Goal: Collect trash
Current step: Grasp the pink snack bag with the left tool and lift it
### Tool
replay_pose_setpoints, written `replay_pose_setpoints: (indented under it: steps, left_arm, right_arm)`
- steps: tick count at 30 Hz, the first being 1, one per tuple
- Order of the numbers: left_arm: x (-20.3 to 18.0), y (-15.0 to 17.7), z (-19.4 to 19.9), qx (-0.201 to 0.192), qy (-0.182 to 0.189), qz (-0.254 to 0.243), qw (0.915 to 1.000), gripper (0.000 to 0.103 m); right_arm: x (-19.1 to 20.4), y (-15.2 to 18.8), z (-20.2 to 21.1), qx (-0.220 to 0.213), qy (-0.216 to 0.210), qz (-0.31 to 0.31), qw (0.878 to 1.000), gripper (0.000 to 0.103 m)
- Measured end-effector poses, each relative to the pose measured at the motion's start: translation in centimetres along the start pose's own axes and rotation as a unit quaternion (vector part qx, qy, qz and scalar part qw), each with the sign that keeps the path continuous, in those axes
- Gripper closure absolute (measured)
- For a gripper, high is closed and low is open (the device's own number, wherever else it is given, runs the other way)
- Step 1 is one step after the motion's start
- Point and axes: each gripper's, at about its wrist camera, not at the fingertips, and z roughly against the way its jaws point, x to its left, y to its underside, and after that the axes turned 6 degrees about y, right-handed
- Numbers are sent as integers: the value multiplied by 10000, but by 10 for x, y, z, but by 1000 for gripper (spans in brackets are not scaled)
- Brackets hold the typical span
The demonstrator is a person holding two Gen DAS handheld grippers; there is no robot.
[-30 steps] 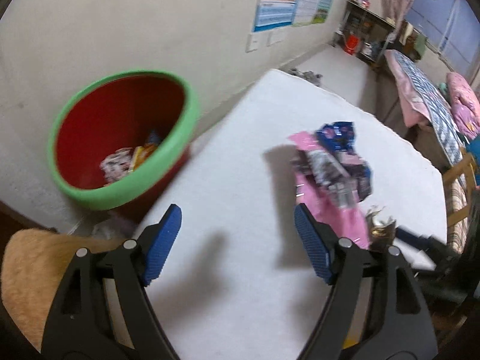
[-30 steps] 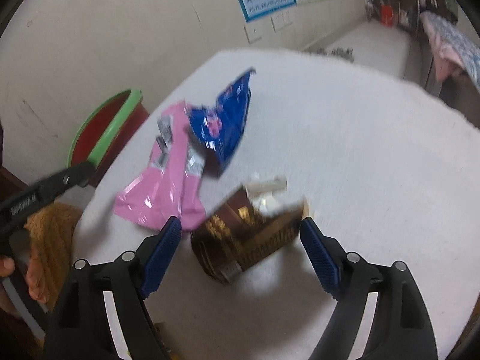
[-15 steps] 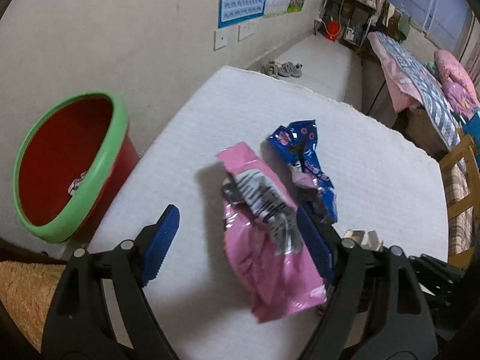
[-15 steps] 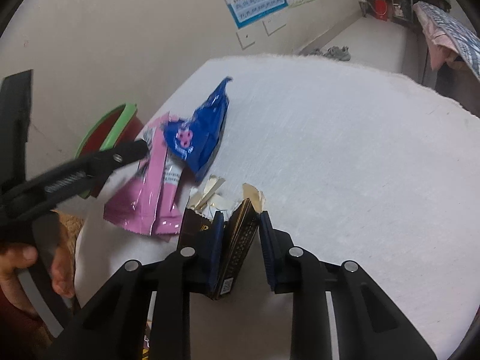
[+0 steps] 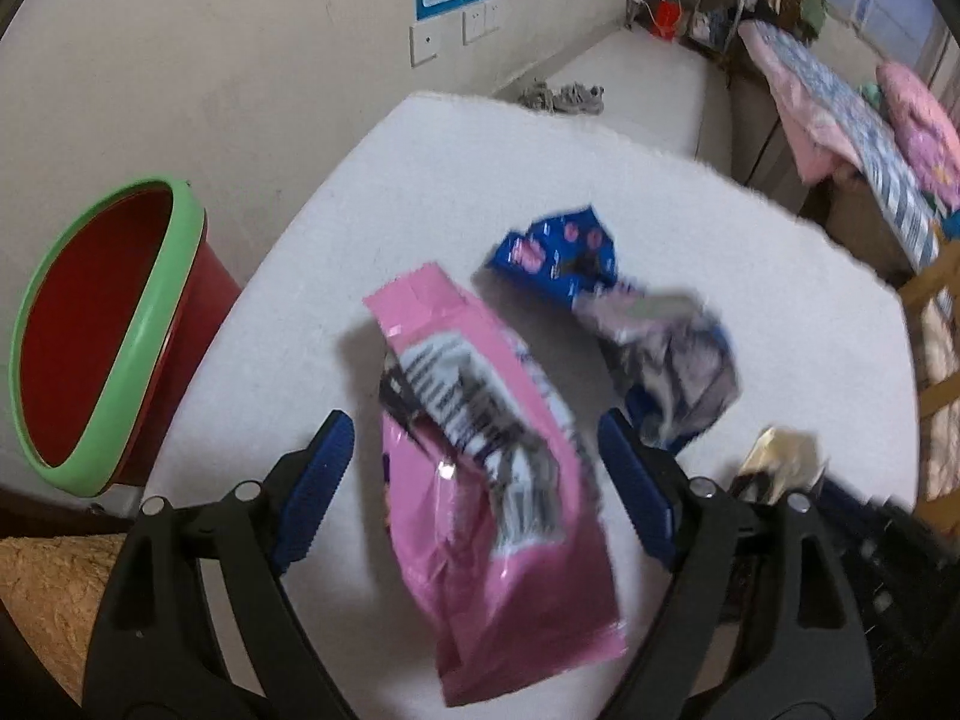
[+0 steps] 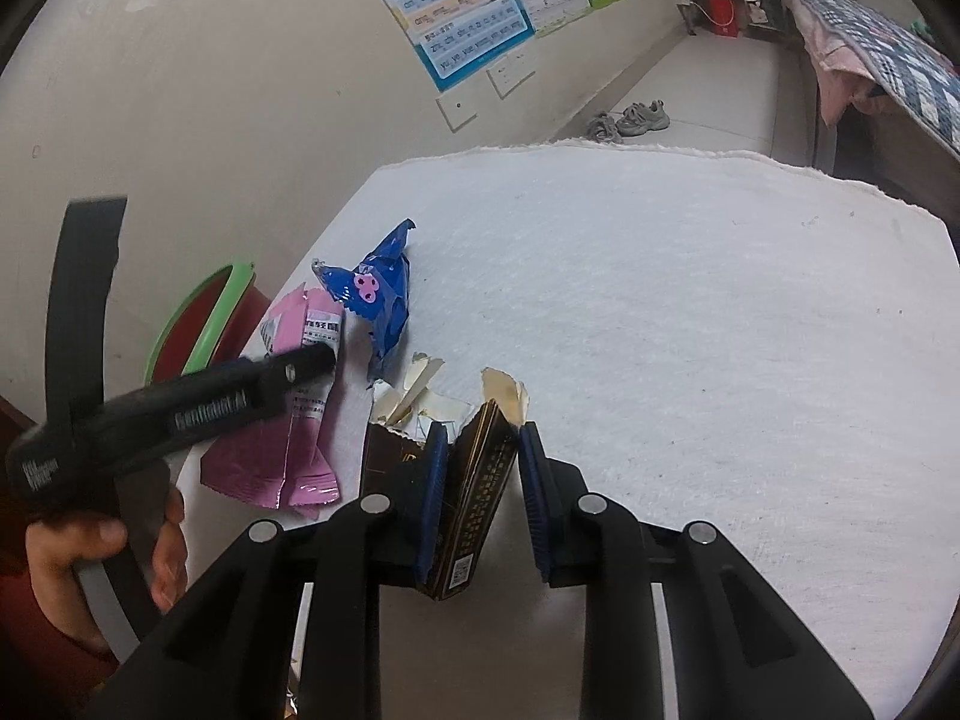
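A pink snack wrapper [image 5: 498, 480] lies on the white table [image 5: 480, 168], between the fingers of my left gripper [image 5: 471, 426]. Its jaws are opening and the blue pads [image 5: 318, 474] stand clear of the wrapper on both sides. Beyond it lies a blue wrapper [image 5: 564, 258] with a crumpled silver-blue end [image 5: 672, 372]. My right gripper [image 6: 480, 438] is shut on a dark brown and gold packet [image 6: 480, 480] with a torn top, held on edge just above the table. The pink wrapper [image 6: 300, 438] and blue wrapper [image 6: 384, 300] lie to its left.
A red bin with a green rim [image 5: 126, 348] stands on the floor off the table's left edge, against the wall. A person's hand [image 6: 162, 540] holds the left gripper's handle. Torn pale scraps [image 6: 420, 384] lie by the dark packet. A pair of shoes [image 6: 624, 120] and beds lie beyond.
My left gripper swung from beside the bin to over the pink wrapper, jaws a little wider. My right gripper closed on the dark packet and tilted it up on edge.
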Motion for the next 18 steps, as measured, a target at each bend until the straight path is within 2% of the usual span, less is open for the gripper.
replay_pose_setpoints:
  steps: [5,8,18]
  left_arm:
    - [3,4,-12,182,140,142,9996,24]
    - [0,6,-17,236,210,47,9995,39]
    - [8,12,-1,248,289,9,9993,47]
  right_arm:
    - [-2,-2,5,-65,-36,-43,10000,79]
    - [-3,-1,5,-63,-55,-50,10000,79]
    - [0,-2,-4,-11,-19,0,10000,80]
